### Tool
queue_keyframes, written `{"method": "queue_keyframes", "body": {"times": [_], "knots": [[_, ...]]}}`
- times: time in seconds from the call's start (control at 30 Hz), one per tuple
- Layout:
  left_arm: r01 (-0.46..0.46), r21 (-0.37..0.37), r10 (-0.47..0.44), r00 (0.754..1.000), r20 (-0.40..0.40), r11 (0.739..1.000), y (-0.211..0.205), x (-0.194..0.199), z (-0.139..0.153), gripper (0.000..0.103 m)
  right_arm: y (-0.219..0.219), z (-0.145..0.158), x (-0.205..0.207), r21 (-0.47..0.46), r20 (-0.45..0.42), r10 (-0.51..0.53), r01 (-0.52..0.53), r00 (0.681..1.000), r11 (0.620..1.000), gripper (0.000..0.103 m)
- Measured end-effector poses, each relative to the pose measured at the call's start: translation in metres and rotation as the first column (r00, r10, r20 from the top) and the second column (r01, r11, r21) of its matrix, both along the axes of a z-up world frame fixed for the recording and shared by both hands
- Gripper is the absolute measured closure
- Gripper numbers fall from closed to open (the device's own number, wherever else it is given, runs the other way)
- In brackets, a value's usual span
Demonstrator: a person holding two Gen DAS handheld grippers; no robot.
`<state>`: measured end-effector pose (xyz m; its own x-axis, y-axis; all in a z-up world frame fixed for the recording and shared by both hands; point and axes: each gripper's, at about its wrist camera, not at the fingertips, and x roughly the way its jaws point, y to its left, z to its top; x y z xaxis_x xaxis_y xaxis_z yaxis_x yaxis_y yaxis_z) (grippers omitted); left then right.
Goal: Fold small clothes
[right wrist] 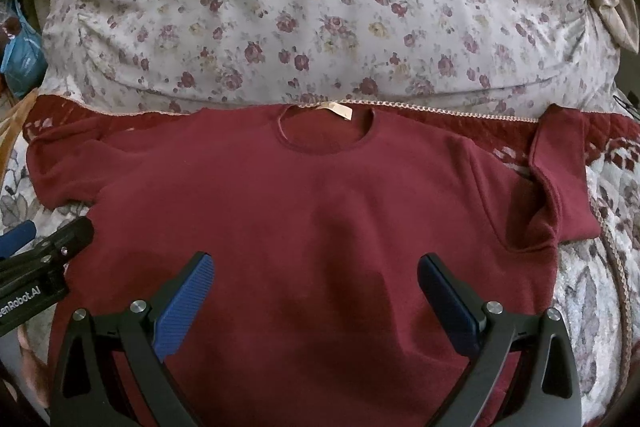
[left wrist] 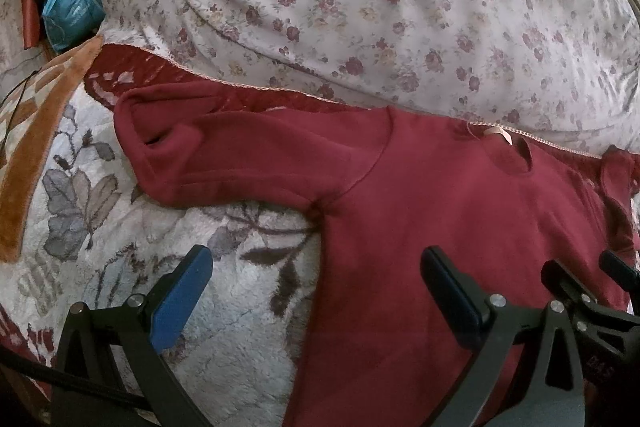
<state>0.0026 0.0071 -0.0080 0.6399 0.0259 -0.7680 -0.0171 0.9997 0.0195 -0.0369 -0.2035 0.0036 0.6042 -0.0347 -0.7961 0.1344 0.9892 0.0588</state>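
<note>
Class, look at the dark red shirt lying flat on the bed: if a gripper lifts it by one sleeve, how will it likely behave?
The shirt is probably floppy: its right sleeve already lies creased and folded over. It looks like thick, fleecy knit, so it should sag and drape rather than hold shape. On the fuzzy blanket it would likely drag and bunch, not slide. Both the left gripper and right gripper are open.

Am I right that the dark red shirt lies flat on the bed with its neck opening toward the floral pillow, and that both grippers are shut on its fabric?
Not quite: both grippers are open. The right wrist view shows the right gripper holding nothing above the shirt; the left wrist view shows the left gripper likewise. The neck opening does face the floral pillow.
</note>
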Motion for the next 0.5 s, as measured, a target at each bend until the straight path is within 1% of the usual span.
{"method": "queue_keyframes", "body": {"times": [0.3, 0.5], "knots": [[-0.015, -0.011, 0.015, 1.000, -0.003, 1.000, 0.005, 0.002, -0.001, 0.000, 0.005, -0.002, 0.006, 0.004, -0.004, 0.023, -0.023, 1.000, 1.000, 0.000], [-0.028, -0.009, 0.028, 1.000, -0.003, 1.000, 0.010, 0.004, -0.001, 0.000, 0.009, 0.000, 0.008, 0.018, 0.032, 0.028, -0.029, 0.999, 0.999, 0.000]]}}
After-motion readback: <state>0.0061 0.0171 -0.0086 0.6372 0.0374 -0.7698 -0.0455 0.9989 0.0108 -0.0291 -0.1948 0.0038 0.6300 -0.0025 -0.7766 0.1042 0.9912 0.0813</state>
